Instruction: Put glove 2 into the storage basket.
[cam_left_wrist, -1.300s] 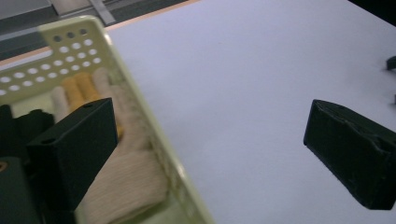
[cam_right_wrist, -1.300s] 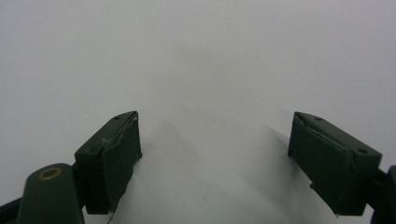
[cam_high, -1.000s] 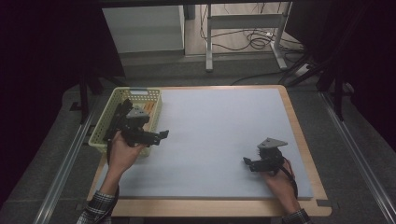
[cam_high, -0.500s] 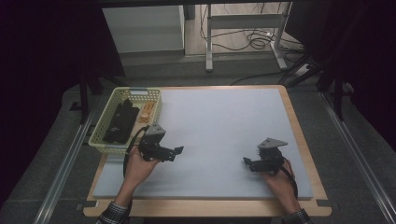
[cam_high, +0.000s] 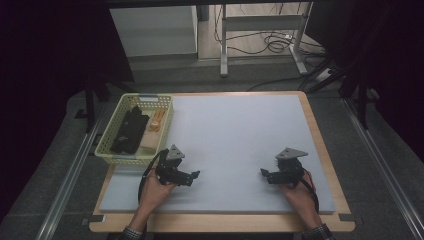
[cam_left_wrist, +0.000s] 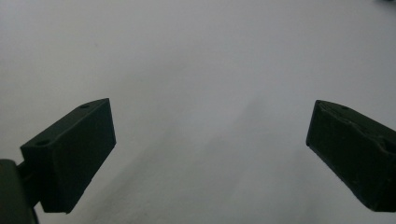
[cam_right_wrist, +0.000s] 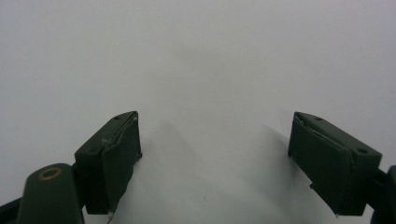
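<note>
My left gripper (cam_high: 196, 175) rests low over the pale grey mat (cam_high: 235, 135), at its front left, just below the basket's near corner. Its jaws stand wide apart in the left gripper view, left gripper (cam_left_wrist: 210, 154), with bare mat between them. My right gripper (cam_high: 263, 173) sits at the front right of the mat, pointing left. The right gripper view shows the right gripper (cam_right_wrist: 215, 158) open too, nothing between the jaws. A yellow-green basket (cam_high: 113, 153) at the left edge holds a black bundle (cam_high: 129, 130) and orange and tan items (cam_high: 155, 125).
The mat lies on a wooden table (cam_high: 330, 165) with a thin border showing all round. Metal rails (cam_high: 65, 185) run along both sides. Beyond the far edge stand a white cabinet (cam_high: 155, 30) and a table frame with cables (cam_high: 270, 42) on the floor.
My left gripper has come out of the basket area, moving right and toward me onto the mat's front left. The black bundle now lies in the basket. The right gripper has stayed put.
</note>
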